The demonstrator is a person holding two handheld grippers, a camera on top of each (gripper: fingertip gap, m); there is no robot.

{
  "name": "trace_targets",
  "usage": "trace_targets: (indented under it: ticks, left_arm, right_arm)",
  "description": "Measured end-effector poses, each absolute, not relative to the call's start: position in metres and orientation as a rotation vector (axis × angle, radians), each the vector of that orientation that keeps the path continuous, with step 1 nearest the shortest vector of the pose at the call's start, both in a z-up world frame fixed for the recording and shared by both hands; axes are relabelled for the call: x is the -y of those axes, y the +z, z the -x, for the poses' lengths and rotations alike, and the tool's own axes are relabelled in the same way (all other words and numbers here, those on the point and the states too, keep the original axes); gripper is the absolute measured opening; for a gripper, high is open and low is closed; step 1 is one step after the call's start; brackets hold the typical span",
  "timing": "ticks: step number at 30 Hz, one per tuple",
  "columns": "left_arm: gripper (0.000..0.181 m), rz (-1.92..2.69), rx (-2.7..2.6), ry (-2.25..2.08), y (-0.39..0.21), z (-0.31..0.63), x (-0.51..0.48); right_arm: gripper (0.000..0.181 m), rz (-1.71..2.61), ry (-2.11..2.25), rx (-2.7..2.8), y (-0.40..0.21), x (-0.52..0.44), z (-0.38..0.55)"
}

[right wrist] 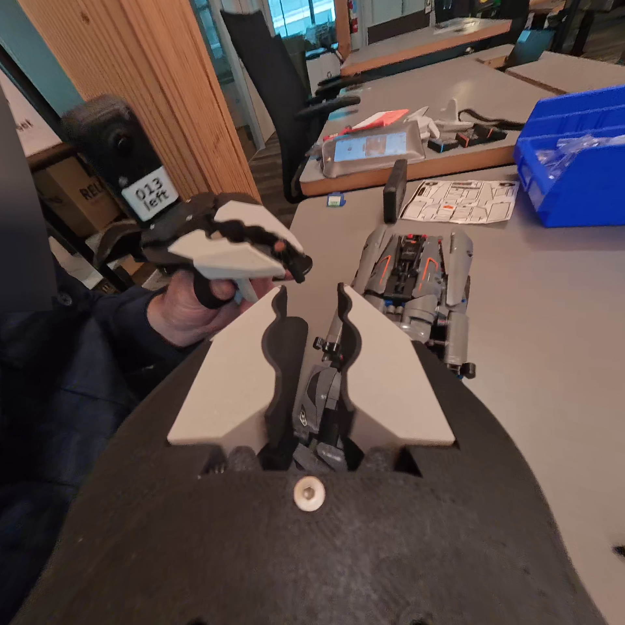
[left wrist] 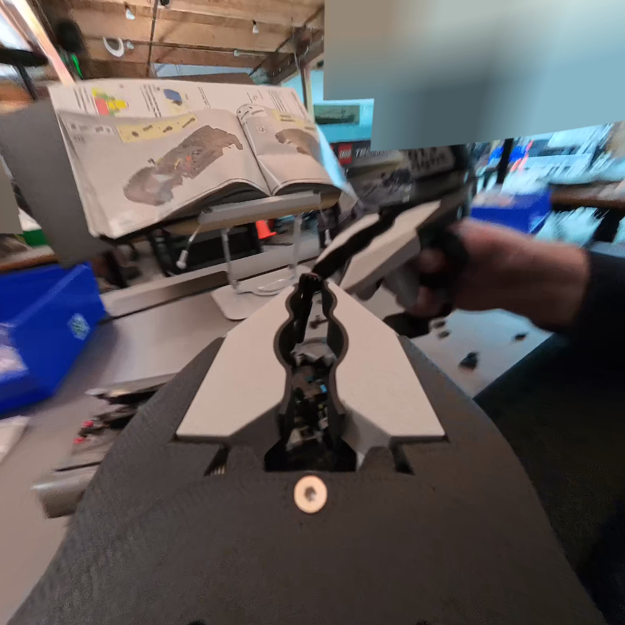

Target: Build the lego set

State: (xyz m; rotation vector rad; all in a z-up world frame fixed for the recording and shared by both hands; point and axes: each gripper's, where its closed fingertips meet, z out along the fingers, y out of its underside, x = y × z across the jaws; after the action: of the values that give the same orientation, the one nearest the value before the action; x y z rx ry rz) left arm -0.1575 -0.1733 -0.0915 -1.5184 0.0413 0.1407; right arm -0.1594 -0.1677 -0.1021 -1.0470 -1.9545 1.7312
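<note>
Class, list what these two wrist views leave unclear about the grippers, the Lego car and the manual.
- Left gripper: holds a small black piece; motion blur hides its shape.
- Manual: left wrist view, pages too blurred to follow.
- Lego car: right wrist view, its near end is hidden behind a finger of the right gripper.
- Grey sub-assembly: mostly hidden between the fingers.

Two tools (right wrist: 311, 287) (right wrist: 297, 267), one car (right wrist: 419, 284), one manual (left wrist: 189, 152).
</note>
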Motion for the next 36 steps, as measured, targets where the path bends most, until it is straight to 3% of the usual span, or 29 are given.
trace_targets:
  ticks: [6, 11, 17, 36]
  left_arm:
    - [0.010, 1.628, -0.237, 0.618, -0.099, 0.163, 0.166]
    - [0.010, 1.651, -0.310, 0.742, -0.104, 0.164, 0.166]
    - [0.011, 1.669, -0.360, 0.813, -0.108, 0.162, 0.160]
    - [0.031, 1.771, -0.038, 0.597, -0.166, 0.211, 0.182]
  right_arm:
    - [0.032, 1.132, 1.763, 2.045, -0.099, 0.180, 0.156]
    - [0.025, 1.209, 1.849, 2.007, -0.098, 0.179, 0.159]
    - [0.012, 1.232, 1.774, 2.044, -0.106, 0.180, 0.163]
    - [0.011, 0.989, 1.109, 2.646, -0.138, 0.150, 0.211]
